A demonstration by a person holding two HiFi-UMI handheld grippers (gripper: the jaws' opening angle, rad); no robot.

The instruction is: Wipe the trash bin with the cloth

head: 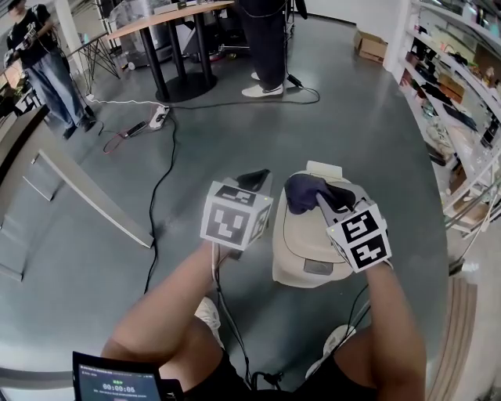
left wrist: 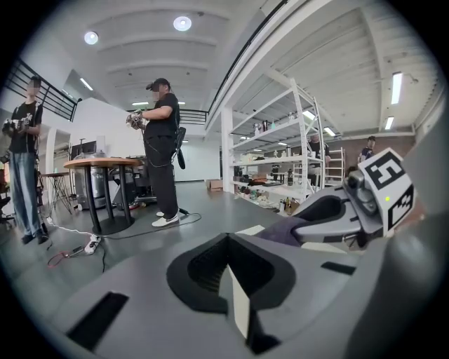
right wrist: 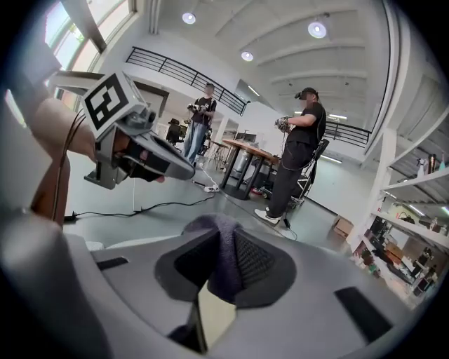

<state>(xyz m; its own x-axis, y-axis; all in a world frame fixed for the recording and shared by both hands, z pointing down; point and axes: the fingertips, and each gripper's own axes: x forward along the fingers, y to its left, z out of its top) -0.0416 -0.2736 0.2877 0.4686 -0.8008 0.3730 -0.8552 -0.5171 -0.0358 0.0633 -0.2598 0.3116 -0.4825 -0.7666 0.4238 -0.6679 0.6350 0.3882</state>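
Note:
A beige trash bin point(head: 307, 249) stands on the grey floor just ahead of the person's feet. A dark purple cloth point(head: 304, 193) lies bunched on the far part of its lid. My right gripper point(head: 327, 202) is over the lid, shut on the cloth. In the right gripper view the cloth point(right wrist: 223, 261) is pinched between the jaws. My left gripper point(head: 254, 179) hangs to the left of the bin, apart from it. In the left gripper view the left gripper point(left wrist: 226, 240) is shut with nothing between the jaws.
Black cables point(head: 161, 184) and a power strip point(head: 159, 117) lie on the floor at the left. A long pale beam point(head: 98, 200) lies further left. A round table point(head: 168, 17) and standing people are at the back. Shelves point(head: 462, 94) line the right side.

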